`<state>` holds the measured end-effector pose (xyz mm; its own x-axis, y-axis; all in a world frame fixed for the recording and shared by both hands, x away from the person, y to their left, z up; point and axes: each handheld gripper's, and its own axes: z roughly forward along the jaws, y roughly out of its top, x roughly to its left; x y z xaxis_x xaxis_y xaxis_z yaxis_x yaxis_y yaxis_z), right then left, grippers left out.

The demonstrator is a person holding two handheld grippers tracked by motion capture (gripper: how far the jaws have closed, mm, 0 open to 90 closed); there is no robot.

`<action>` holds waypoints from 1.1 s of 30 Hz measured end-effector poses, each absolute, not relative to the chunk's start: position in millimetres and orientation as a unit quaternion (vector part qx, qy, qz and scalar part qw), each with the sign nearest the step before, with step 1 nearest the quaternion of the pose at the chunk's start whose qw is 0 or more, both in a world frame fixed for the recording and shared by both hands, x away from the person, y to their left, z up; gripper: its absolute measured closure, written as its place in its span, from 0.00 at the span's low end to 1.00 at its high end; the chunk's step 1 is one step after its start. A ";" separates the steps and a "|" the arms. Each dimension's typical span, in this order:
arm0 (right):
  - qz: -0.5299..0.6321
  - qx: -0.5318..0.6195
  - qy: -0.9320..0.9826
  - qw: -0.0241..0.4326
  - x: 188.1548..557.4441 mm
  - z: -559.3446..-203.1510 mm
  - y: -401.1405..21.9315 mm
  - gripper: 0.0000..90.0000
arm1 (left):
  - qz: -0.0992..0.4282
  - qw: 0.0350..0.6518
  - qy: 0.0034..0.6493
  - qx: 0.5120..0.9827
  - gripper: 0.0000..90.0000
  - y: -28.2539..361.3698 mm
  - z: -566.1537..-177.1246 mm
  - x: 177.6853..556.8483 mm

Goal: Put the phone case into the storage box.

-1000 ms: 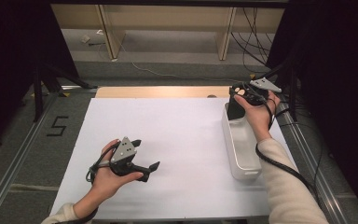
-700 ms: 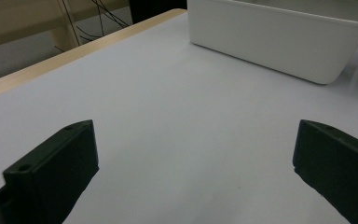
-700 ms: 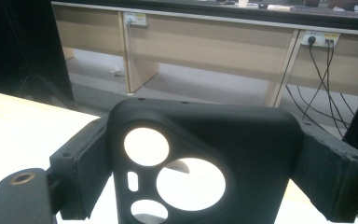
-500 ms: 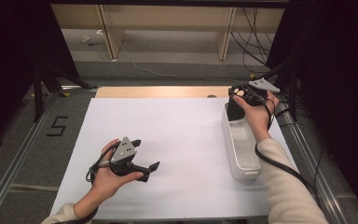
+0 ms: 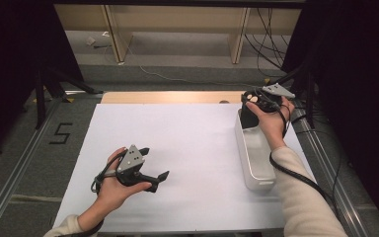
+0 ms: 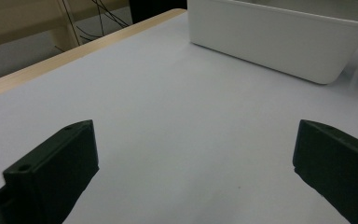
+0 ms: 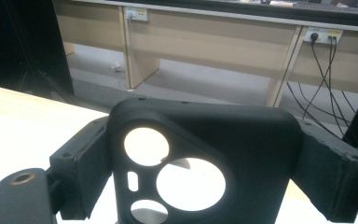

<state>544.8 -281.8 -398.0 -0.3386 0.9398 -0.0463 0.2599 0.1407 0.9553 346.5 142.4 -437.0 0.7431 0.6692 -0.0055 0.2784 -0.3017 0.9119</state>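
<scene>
**Phone case held over the bin's far end**

My right tool (image 5: 250, 101) pinches a black, soft-looking phone case with round camera cut-outs (image 7: 200, 158), a jaw pressing on each long side so the flat back faces the camera. I hold it above the far end of the long white plastic bin (image 5: 254, 153), which I judge lines it up for a drop inside. My left tool (image 5: 153, 165) rests spread and empty on the white desk (image 5: 192, 143), well clear, likely so the bin stays unobstructed.

White table sheet (image 5: 192, 143), floor marking "5" (image 5: 60, 134) at left, cables (image 5: 271, 39) under wooden bench (image 5: 177, 15) behind
</scene>
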 end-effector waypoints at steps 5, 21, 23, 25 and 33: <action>0.476 0.452 0.666 0.355 544.9 -398.5 -281.5 0.16 | 0.192 0.508 0.302 0.783 0.00 142.4 -437.0 346.5; 0.469 0.457 0.672 0.347 547.4 -405.7 -279.8 0.16 | 0.190 0.508 0.303 0.783 0.00 142.0 -437.5 346.7; 0.469 0.458 0.672 0.346 548.2 -406.6 -279.9 0.16 | 0.191 0.508 0.303 0.784 0.00 142.1 -437.3 346.7; 0.467 0.458 0.672 0.347 548.7 -407.3 -279.2 0.16 | 0.191 0.508 0.303 0.783 0.00 142.2 -437.3 346.8; 0.464 0.462 0.673 0.343 549.3 -409.8 -279.4 0.16 | 0.191 0.508 0.303 0.783 0.00 142.3 -437.4 346.9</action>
<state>549.3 -279.4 -409.8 -0.3376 0.9407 -0.0328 0.3037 0.1419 0.9421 346.9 142.3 -437.4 0.7431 0.6692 -0.0089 0.2815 -0.3005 0.9113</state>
